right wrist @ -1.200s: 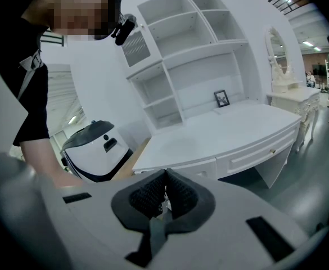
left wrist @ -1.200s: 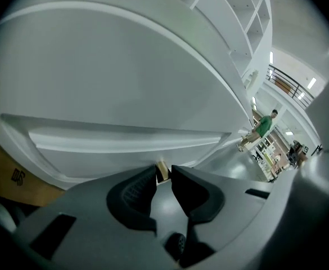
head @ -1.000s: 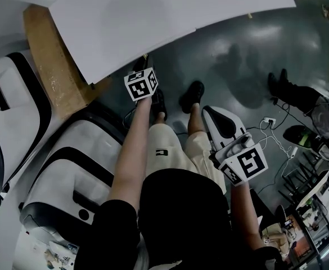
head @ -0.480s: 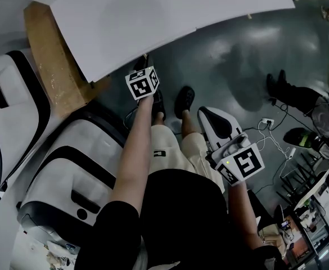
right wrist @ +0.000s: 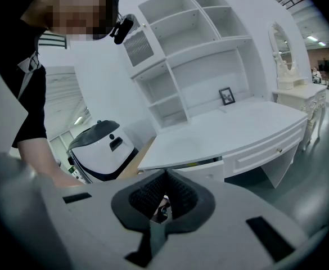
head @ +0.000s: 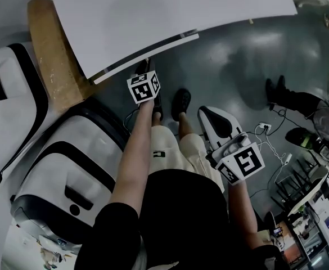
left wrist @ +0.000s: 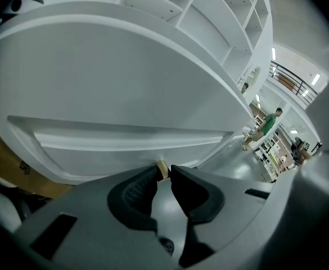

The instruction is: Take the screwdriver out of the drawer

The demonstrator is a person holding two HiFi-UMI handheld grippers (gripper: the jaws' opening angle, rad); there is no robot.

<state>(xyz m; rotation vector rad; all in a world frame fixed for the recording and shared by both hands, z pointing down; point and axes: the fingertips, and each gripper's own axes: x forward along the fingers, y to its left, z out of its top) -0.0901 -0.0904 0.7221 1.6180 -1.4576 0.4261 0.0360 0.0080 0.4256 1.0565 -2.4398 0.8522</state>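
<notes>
Two grippers: left gripper (left wrist: 164, 174) pinches small tan knob (left wrist: 162, 168) of white drawer (left wrist: 125, 142), drawer front slightly out from desk (right wrist: 231, 122); right gripper (right wrist: 166, 176) jaws pressed together, empty.

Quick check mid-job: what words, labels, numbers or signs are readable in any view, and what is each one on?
No word or number reads clearly in any view.
Left marker cube and right marker cube: black-and-white square codes, no letters.
Shorts logo: small pale mark, too blurred to read.
Cardboard: dark print, too blurred to read.
Picture frame: too small to read.
</notes>
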